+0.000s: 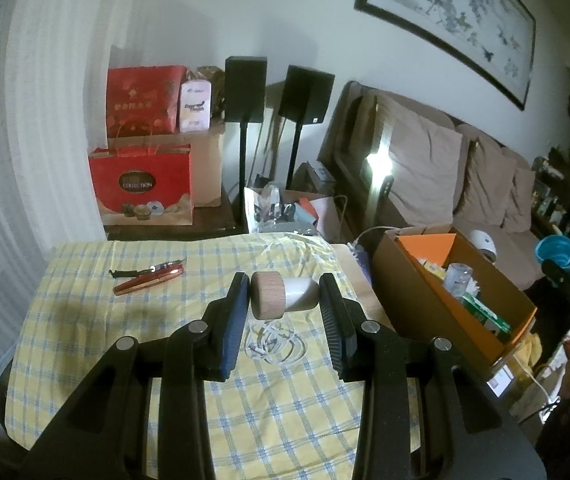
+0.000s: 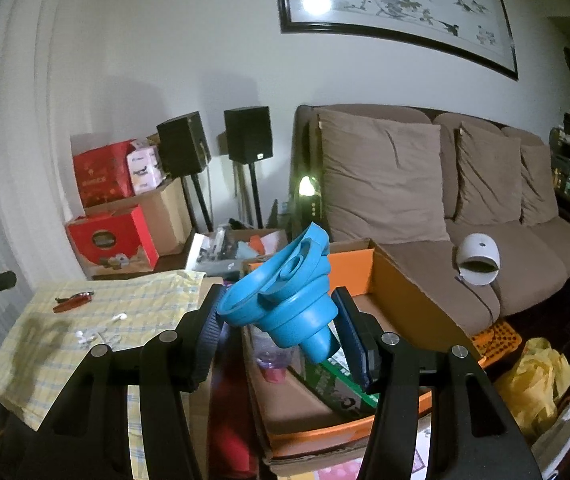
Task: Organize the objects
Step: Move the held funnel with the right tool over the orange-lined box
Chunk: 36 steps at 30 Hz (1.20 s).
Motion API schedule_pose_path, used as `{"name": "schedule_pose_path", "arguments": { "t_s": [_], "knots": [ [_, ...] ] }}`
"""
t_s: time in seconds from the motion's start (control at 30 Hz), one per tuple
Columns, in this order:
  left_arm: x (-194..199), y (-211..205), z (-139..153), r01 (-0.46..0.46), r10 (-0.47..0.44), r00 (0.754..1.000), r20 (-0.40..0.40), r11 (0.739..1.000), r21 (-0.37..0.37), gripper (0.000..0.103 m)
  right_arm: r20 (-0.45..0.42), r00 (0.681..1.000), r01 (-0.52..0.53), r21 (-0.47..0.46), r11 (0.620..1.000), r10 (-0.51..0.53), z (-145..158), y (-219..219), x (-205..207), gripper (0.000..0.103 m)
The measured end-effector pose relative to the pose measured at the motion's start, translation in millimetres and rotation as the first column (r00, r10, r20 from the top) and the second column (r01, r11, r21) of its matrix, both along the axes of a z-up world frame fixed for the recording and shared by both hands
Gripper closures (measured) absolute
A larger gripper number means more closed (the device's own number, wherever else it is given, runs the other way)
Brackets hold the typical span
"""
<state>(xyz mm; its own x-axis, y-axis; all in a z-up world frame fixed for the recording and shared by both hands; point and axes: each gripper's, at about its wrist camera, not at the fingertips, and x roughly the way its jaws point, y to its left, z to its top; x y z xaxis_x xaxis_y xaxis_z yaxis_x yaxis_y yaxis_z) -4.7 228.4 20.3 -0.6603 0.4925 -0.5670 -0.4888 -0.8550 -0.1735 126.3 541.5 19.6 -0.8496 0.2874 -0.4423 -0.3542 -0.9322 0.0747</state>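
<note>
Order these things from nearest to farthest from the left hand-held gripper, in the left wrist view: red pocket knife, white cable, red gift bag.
1. White cable, on the cloth just under the left hand-held gripper.
2. Red pocket knife, farther left on the cloth.
3. Red gift bag, behind the table, by the wall.

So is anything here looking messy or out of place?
Mostly the white cable, a loose tangle on the checked tablecloth, whose far edge is rumpled. A white dome-shaped gadget also lies on the sofa.

Dim room, white wall point(image 2: 165, 60); brown sofa point(image 2: 425, 208) sits under a framed painting point(image 2: 397, 4), two black speakers on stands point(image 2: 221, 142) just left of it.
</note>
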Motion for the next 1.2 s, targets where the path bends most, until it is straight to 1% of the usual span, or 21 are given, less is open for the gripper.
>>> {"name": "schedule_pose_path", "arguments": {
  "t_s": [0.37,0.53,0.7,1.03,1.2],
  "knots": [
    [-2.2,7.5,7.0,0.01,-0.01,1.0,-0.018,1.0,0.007,0.07,0.001,0.999,0.033,-0.01,0.999,-0.033,-0.9,13.2,5.3,0.048],
    [-1.7,10.6,10.2,0.023,-0.023,0.999,-0.025,1.0,0.013,0.07,0.011,0.998,0.065,-0.005,0.998,-0.065,-2.0,19.2,7.9,0.048],
    [-1.8,11.6,8.3,0.03,-0.03,0.999,-0.019,0.999,0.012,0.07,0.011,0.996,0.086,-0.014,0.996,-0.086,-2.5,26.6,12.3,0.048],
    [-0.2,19.8,10.3,0.041,-0.04,0.999,-0.025,0.999,0.014,0.07,0.011,0.996,0.092,-0.016,0.996,-0.091,-2.5,28.9,12.5,0.047],
    [3.0,29.6,12.2,0.055,-0.055,0.997,-0.048,0.998,0.0,0.07,0.011,0.996,0.092,-0.016,0.996,-0.092,-2.5,28.8,12.5,0.047]
  ]
}}
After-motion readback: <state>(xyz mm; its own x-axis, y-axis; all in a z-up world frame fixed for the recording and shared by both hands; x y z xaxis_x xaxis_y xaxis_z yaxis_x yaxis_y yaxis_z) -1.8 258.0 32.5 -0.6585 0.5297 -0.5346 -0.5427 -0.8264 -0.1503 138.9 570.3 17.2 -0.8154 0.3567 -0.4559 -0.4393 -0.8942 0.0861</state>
